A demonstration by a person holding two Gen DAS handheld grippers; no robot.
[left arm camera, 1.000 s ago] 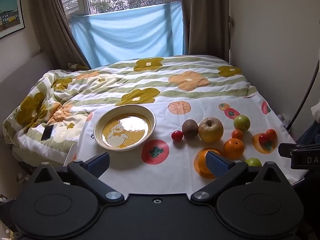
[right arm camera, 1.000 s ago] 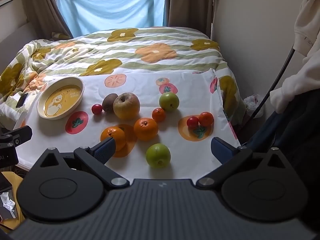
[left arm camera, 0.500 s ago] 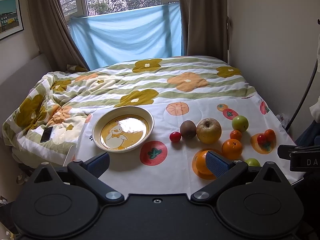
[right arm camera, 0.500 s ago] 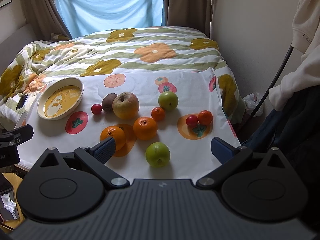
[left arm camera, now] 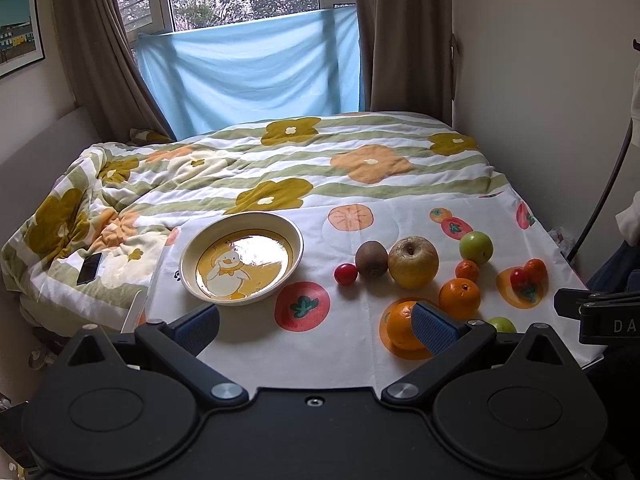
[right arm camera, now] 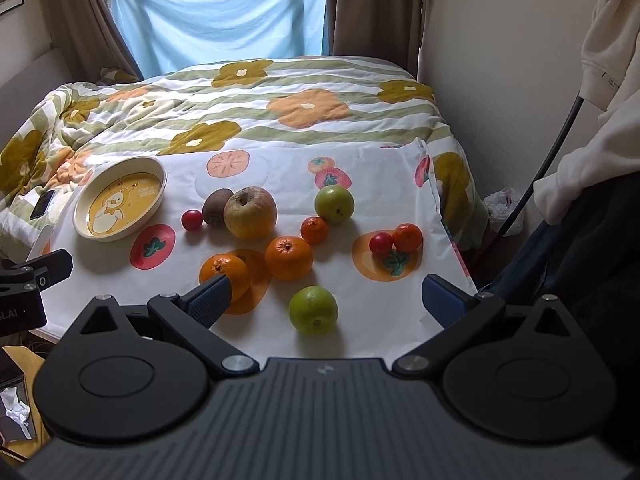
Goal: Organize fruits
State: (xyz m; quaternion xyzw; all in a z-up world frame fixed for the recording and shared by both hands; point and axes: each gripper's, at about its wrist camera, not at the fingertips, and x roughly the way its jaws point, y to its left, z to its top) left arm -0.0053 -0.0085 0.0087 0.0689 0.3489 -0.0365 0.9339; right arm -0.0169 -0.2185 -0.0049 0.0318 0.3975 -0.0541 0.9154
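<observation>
A cream bowl with a duck picture stands empty on the white fruit-print cloth. To its right lie a red tomato, a kiwi, a yellow apple, oranges, small tangerines, and green apples. My left gripper is open above the cloth's near edge, holding nothing. My right gripper is open too, the near green apple lying beyond the gap between its fingers.
The cloth lies on a bed with a flowered quilt. A dark phone rests on the quilt at the left. A wall runs along the right side; a white garment hangs there. A window with blue cloth is behind.
Both views have shifted only slightly; the left gripper has tilted up a little. No fruit has moved and both grippers stay open.
</observation>
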